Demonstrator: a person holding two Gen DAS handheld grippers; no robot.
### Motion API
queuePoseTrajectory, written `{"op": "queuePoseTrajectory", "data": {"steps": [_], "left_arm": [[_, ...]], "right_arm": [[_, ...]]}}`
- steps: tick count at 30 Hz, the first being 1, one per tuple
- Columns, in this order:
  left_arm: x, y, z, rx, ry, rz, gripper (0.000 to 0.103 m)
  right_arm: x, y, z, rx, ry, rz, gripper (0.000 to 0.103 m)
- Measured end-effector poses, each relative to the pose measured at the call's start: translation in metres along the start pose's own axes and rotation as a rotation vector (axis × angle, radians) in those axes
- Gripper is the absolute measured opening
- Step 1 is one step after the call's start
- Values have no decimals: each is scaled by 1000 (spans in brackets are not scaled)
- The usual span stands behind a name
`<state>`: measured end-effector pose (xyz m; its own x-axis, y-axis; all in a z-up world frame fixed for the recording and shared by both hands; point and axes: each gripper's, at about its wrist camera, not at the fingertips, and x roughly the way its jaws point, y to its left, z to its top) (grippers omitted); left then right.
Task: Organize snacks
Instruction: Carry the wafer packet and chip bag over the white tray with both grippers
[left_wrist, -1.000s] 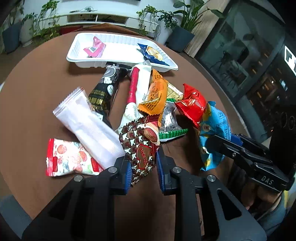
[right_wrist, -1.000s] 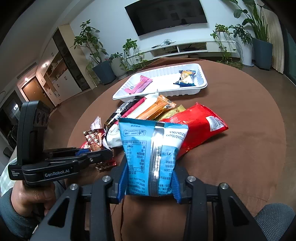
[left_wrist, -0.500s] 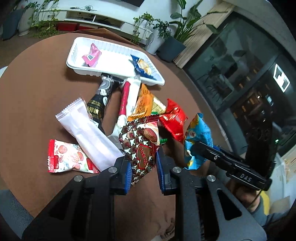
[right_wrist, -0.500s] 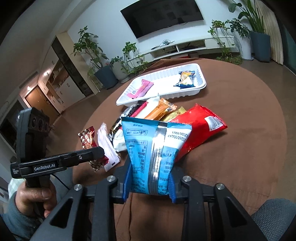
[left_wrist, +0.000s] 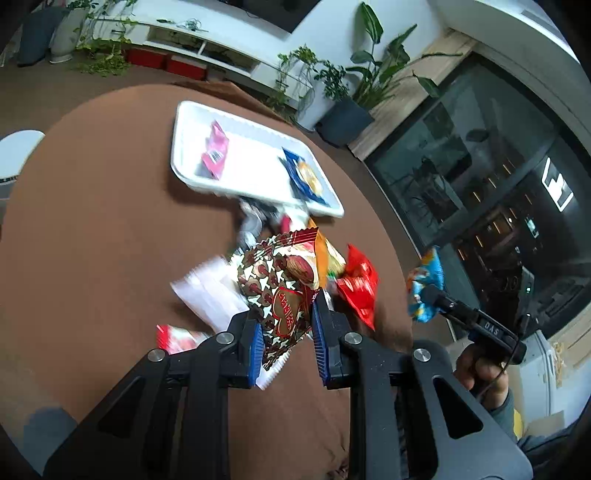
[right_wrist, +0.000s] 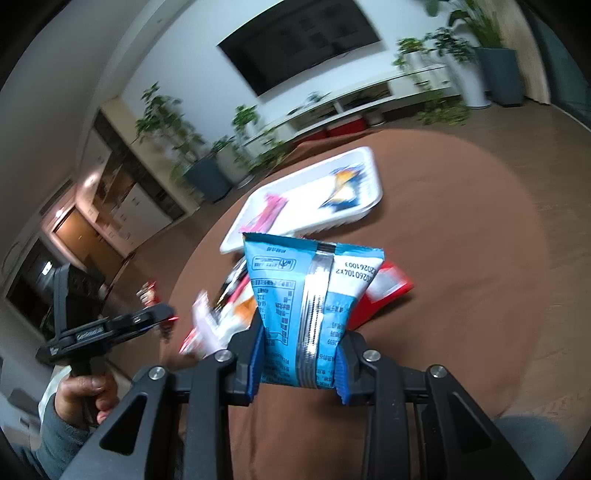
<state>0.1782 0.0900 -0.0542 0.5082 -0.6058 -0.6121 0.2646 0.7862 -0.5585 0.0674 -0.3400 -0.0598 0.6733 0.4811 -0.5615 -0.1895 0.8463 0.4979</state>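
Left wrist view: left gripper (left_wrist: 286, 325) clamps the star-patterned packet (left_wrist: 284, 284); right gripper (right_wrist: 299, 363) grips the blue bag (right_wrist: 306, 291), both aloft; white tray (left_wrist: 184, 147) holds two snacks (several remain on the table (left_wrist: 92, 240)).

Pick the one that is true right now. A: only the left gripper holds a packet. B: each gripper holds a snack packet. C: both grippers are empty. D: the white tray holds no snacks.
B: the left gripper pinches the brown star-patterned packet and the right gripper clamps the blue packet, both lifted; the white tray already holds two snacks.
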Motion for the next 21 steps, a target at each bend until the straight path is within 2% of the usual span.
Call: {"op": "queuePoseTrajectory", "data": {"steps": [7, 12, 17, 21], "left_arm": [[-8, 18, 61, 42, -44, 68, 21], [4, 19, 115, 98, -50, 113, 21], [41, 13, 164, 160, 8, 149, 21], [85, 11, 195, 200, 82, 180, 21]], "right_arm": [[-18, -38, 57, 36, -82, -113, 34], [-9, -34, 107, 17, -118, -122, 34], [37, -7, 144, -49, -61, -81, 34], [95, 19, 163, -120, 45, -51, 34]]}}
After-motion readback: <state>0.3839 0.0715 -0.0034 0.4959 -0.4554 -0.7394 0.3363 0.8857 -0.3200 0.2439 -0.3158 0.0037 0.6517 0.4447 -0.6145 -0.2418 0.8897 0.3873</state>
